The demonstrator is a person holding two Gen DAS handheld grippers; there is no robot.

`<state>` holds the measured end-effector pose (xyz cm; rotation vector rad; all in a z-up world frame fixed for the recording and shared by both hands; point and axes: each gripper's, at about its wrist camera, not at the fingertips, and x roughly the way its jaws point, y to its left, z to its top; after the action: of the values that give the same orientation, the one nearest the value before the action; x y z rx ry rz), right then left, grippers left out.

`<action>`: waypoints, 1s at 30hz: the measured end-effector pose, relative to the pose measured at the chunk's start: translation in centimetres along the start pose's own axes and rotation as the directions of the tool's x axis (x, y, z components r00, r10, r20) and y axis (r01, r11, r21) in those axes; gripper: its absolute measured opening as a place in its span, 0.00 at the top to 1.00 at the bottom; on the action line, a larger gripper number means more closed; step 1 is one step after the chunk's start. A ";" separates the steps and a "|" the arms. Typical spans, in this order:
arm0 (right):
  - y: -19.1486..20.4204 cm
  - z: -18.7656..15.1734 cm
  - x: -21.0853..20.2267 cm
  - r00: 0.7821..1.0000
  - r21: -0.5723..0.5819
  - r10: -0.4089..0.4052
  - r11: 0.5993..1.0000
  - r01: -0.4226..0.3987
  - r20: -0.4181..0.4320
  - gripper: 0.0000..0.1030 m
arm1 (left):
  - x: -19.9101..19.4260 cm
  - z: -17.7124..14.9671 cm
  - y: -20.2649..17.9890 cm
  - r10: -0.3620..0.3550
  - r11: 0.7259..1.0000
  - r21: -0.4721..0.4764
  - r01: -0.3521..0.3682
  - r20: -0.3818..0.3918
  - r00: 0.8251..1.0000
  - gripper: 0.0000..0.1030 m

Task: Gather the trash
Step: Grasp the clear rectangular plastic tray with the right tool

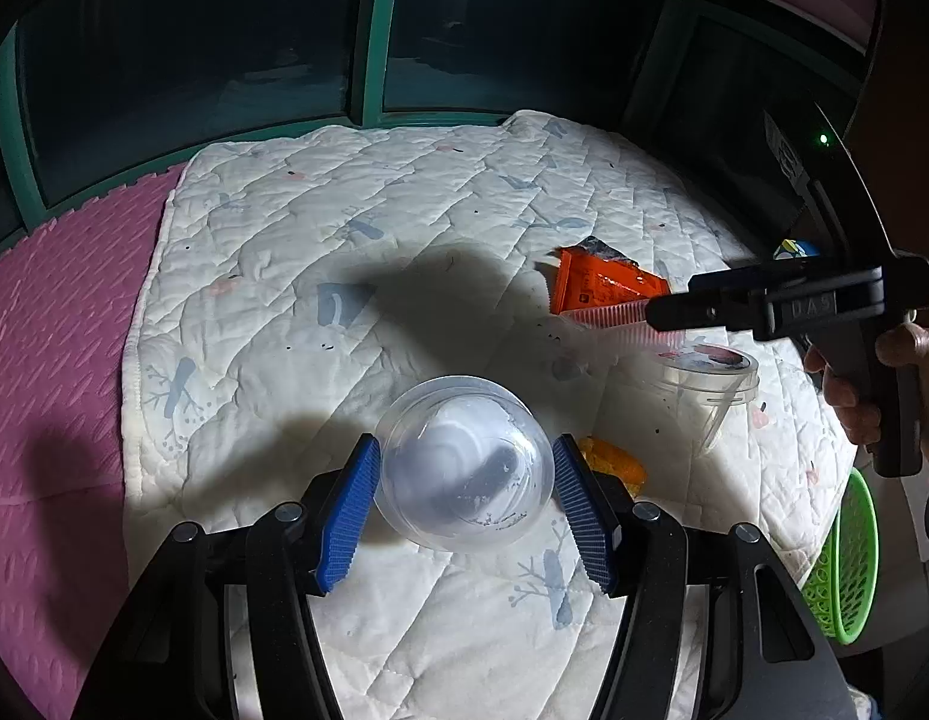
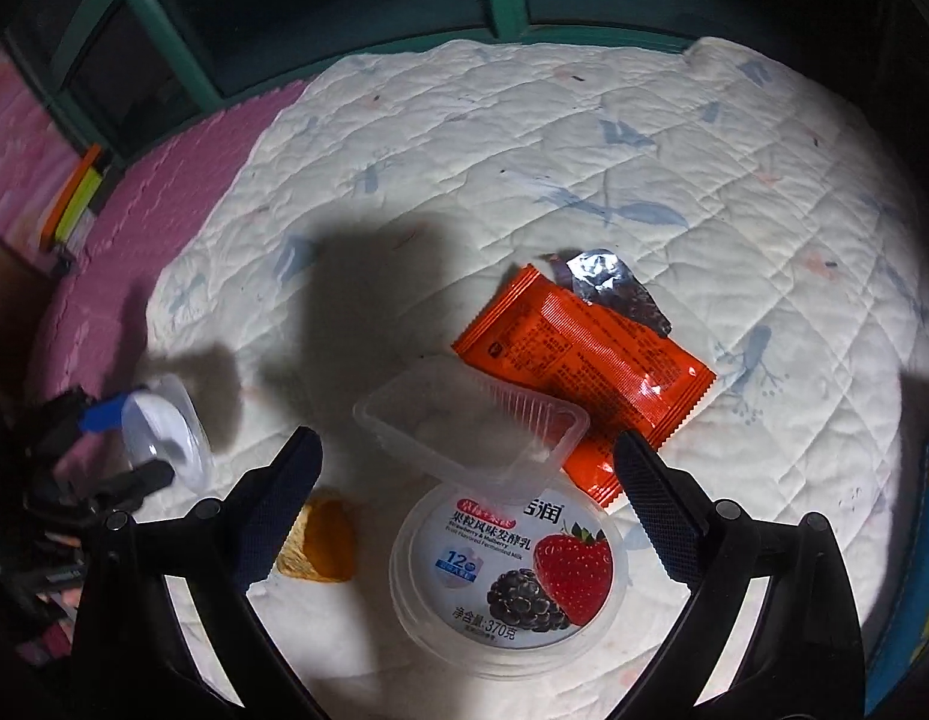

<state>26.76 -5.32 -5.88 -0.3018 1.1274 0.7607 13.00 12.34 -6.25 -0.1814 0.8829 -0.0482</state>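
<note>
My left gripper (image 1: pixel 464 447) is shut on a clear plastic cup (image 1: pixel 464 468), its blue pads (image 1: pixel 350 510) pressed on both sides just above the white quilt (image 1: pixel 344 210). The same cup (image 2: pixel 158 426) shows at the left of the right wrist view. My right gripper (image 2: pixel 467 444) is held in a hand, jaws wide apart, over a clear ridged tray (image 2: pixel 464 420). The tray leans on an orange wrapper (image 2: pixel 584 360) and a yogurt tub (image 2: pixel 506 570) with a berry lid. Neither finger visibly touches the tray. A foil scrap (image 2: pixel 602 282) lies behind the wrapper, and an orange-yellow scrap (image 2: pixel 320 540) sits left of the tub.
A green mesh basket (image 1: pixel 848 558) stands off the quilt's right edge. A pink foam mat (image 1: pixel 56 360) borders the quilt on the left. Dark windows in green frames (image 1: pixel 374 30) close the far side. The person's hand (image 1: pixel 866 396) grips the right tool's handle.
</note>
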 end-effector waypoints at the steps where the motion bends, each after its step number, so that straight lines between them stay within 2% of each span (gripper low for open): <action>1: 0.2 -0.1 0.3 1.000 -0.023 0.015 1.000 -0.015 -0.008 0.06 | 0.0 0.0 0.0 0.002 1.000 0.001 -0.002 0.001 1.000 0.44; 4: -0.1 -0.7 0.8 1.000 -0.065 0.020 0.998 -0.021 -0.018 0.06 | 0.1 0.2 0.1 0.007 1.000 0.002 -0.007 -0.001 1.000 0.44; 13: -1.8 0.0 2.7 0.989 -0.059 0.142 0.988 -0.144 -0.045 0.06 | 0.9 0.3 0.3 0.014 1.000 0.001 -0.014 -0.018 1.000 0.44; 19: -1.8 0.0 3.5 0.987 -0.073 0.150 0.985 -0.154 -0.060 0.06 | 1.6 0.3 0.5 0.018 1.000 -0.004 -0.018 -0.033 0.999 0.44; 21: -1.8 0.0 3.6 0.985 -0.069 0.162 0.984 -0.166 -0.055 0.10 | 1.8 0.3 0.7 0.019 1.000 -0.008 -0.019 -0.040 0.999 0.44; 23: -1.6 -0.1 3.7 0.986 -0.073 0.156 0.984 -0.160 -0.061 0.23 | 2.0 0.2 0.7 0.019 1.000 -0.010 -0.019 -0.044 0.999 0.44; 25: -1.4 -0.3 3.6 0.989 -0.080 0.136 0.987 -0.140 -0.055 0.32 | 2.0 0.2 0.7 0.019 1.000 -0.012 -0.020 -0.045 0.999 0.44; 29: -1.1 -0.8 2.8 0.989 -0.061 0.145 0.987 -0.145 -0.004 0.33 | 1.9 0.1 0.7 0.019 1.000 -0.012 -0.019 -0.042 0.999 0.44; 30: -0.9 -0.9 2.6 0.991 -0.062 0.136 0.989 -0.135 0.007 0.39 | 1.8 0.1 0.7 0.019 1.000 -0.012 -0.020 -0.041 0.999 0.44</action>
<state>27.30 -5.40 -8.69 -0.2740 1.1236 0.9171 14.21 12.80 -7.69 -0.1843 0.9257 -0.0282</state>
